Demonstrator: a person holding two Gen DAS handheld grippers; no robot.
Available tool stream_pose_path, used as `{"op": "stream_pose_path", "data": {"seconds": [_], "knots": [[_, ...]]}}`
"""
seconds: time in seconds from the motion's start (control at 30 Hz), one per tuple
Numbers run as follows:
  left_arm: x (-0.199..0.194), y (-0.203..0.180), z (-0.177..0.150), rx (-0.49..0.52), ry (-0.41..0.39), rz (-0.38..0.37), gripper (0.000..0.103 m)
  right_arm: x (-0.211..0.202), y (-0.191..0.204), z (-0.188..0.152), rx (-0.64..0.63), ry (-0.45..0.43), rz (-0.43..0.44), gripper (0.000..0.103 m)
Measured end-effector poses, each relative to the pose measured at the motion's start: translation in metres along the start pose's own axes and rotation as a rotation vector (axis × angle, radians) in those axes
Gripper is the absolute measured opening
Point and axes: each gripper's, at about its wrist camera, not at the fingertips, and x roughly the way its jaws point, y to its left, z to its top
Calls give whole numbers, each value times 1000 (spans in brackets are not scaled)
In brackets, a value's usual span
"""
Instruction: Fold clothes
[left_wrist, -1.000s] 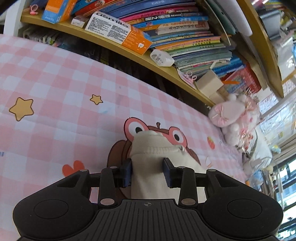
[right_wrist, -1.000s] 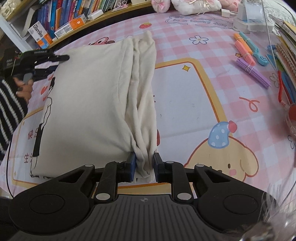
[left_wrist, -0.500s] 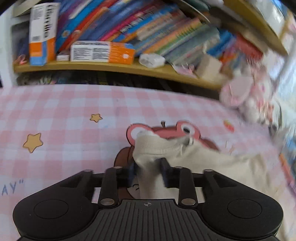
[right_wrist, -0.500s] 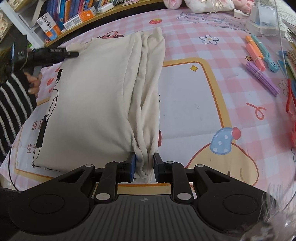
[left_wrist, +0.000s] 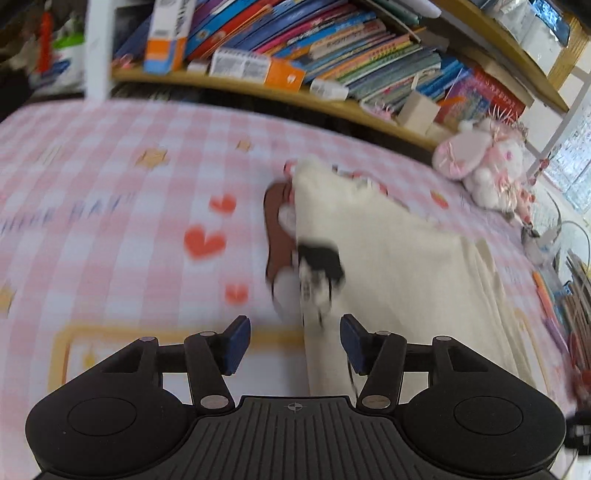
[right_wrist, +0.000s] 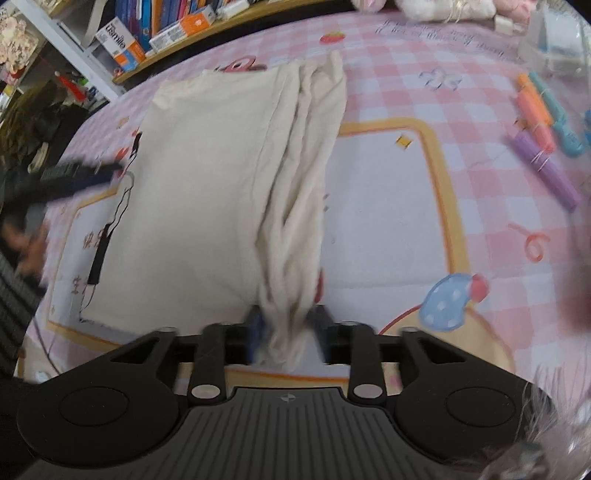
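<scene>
On the left, the left hand-held gripper (left_wrist: 293, 343) stands wide open with nothing between its pads, poised just over the near left edge of the cream garment (right_wrist: 207, 192) that lies folded lengthwise on the pink checked surface (right_wrist: 388, 229). A lengthwise fold looks to be in hand or just laid — the next move calls for a fresh hold on an end so the strip can be doubled over, as I judge it. On the right, the right hand-held gripper (right_wrist: 286, 332) is blurred, its pads close about the bunched right edge — apparently gripping it.
</scene>
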Motion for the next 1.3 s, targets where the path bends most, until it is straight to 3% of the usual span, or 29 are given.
{"op": "stream_pose_path", "data": {"seconds": [0.23, 0.67, 0.73, 0.83, 0.9, 1.1, 1.3], "knots": [[-28, -19, -46, -89, -6, 91, 61, -5, -14, 16, 34, -39, 85, 40], [-54, -46, -92, -156, 31, 91, 59, 5, -31, 13, 128, 14, 166, 40], [-56, -43, -94, -194, 27, 74, 52, 5, -28, 11, 132, 16, 167, 39], [-57, -38, -96, -224, 29, 71, 16, 6, -21, 7, 127, 13, 157, 25], [-57, -35, -95, -228, 40, 66, 8, 4, -15, 5, 120, -10, 135, 20], [-77, -40, -93, -154, -16, 12, 5, -20, 6, -5, 52, -117, 115, 16], [-66, -25, -98, -139, 30, -9, 6, -9, -3, -17, 168, -85, 70, 16]]}}
